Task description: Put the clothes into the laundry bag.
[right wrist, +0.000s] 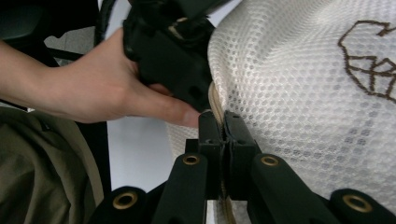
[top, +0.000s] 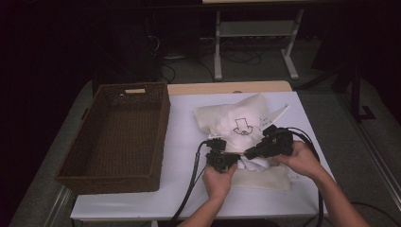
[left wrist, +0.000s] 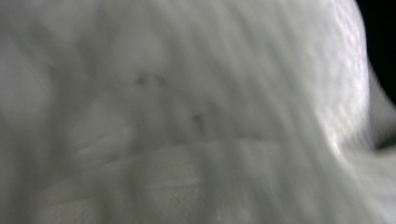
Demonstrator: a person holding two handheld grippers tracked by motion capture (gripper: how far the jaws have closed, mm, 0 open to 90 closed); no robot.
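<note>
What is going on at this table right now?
A person works on a white mesh laundry bag with a hand-held gripper in each hand, on a table with a white cover. The right gripper is shut on the bag's edge. The left gripper is at the bag's near edge beside it, with white fabric pressed up against its camera, and its jaws are shut. A brown wicker basket sits to the left, nothing inside it.

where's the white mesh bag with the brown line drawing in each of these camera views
High view: the white mesh bag lies right of centre on the table, beside the wicker basket.
Left gripper view: blurred white cloth close up, probably the bag.
Right gripper view: upper right, its edge pinched in the right tongs.
Shared landmark: the brown line drawing.
</note>
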